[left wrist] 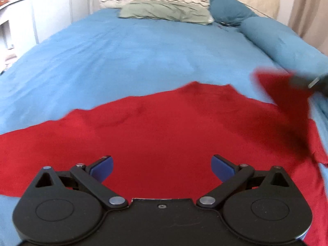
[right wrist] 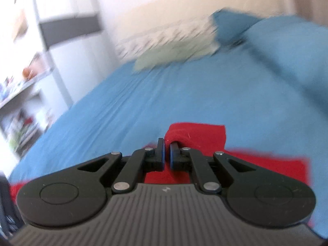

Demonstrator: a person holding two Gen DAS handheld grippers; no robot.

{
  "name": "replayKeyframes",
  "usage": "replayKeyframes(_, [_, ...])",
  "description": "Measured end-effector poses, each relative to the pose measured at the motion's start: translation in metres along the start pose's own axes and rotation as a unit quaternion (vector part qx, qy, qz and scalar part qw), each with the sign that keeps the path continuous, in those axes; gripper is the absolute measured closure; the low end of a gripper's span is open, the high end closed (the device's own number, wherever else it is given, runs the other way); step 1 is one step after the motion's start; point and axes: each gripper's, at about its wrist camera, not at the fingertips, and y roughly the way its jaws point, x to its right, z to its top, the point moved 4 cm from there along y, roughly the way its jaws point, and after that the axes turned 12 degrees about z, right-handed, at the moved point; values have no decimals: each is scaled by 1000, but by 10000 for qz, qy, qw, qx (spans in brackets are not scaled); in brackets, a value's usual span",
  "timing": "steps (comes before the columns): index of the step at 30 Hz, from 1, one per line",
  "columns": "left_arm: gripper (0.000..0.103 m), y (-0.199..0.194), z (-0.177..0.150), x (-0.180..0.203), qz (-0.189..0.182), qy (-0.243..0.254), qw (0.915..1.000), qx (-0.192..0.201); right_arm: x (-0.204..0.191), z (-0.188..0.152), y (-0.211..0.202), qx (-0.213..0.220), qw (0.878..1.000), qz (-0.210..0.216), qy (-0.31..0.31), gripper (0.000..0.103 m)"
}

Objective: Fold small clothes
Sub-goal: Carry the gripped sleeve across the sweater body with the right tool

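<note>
While right gripper (right wrist: 166, 153) pinches corner of red cloth (left wrist: 164, 127), first fold looks under way. Right fingers (right wrist: 160, 151) nearly together, red corner bunched just past tips. Rest of cloth lies flat on bed (left wrist: 123, 57), under and ahead of left gripper (left wrist: 162, 169). Left fingers (left wrist: 103, 167) wide apart, holding nothing, red cloth between them below. Next move, I think: carry pinched corner across cloth, lay down flat, let go. No box or basket seen.
</note>
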Motion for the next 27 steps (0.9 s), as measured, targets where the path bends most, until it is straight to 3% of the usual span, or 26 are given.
replayKeyframes(5, [0,3,-11,-33,5,-78,10000,-10,-39,-85,72,-711,9972,205,-133,83])
replayKeyframes(9, [0,2,-18,-39,-61,-107,9999,25,-38,-112,84,-818,9964,164,-116,82])
replayKeyframes(11, [0,2,-19,-35,-132,-125,9998,9,-38,-113,82,-788,9963,312,-143,76])
replayKeyframes(12, [0,1,-19,-33,-175,-140,9997,15,-39,-111,81,-822,9956,373,-232,62])
replayKeyframes(13, [0,0,-17,-33,-226,-151,9996,25,-39,-112,74,-844,9949,405,-369,39])
replayKeyframes(15, [0,-5,-14,-26,-363,-138,9992,58,-42,-109,56,-737,9941,401,-688,15])
replayKeyframes(16, [0,-8,-12,-22,-432,-124,9989,99,-45,-106,44,-640,9935,395,-859,9])
replayKeyframes(21, [2,-21,-1,19,-625,372,9963,449,-28,-98,-4,-759,9880,231,-1327,7])
replayKeyframes(23, [6,-21,-1,44,-522,796,9938,575,-16,-101,-26,-821,9867,188,-1393,7])
replayKeyframes(24, [12,-19,-2,55,-446,984,9922,620,-9,-103,-34,-884,9864,133,-1382,6])
replayKeyframes(27, [16,-9,-7,81,-311,1359,9882,632,10,-114,-56,-1080,9861,40,-1266,6])
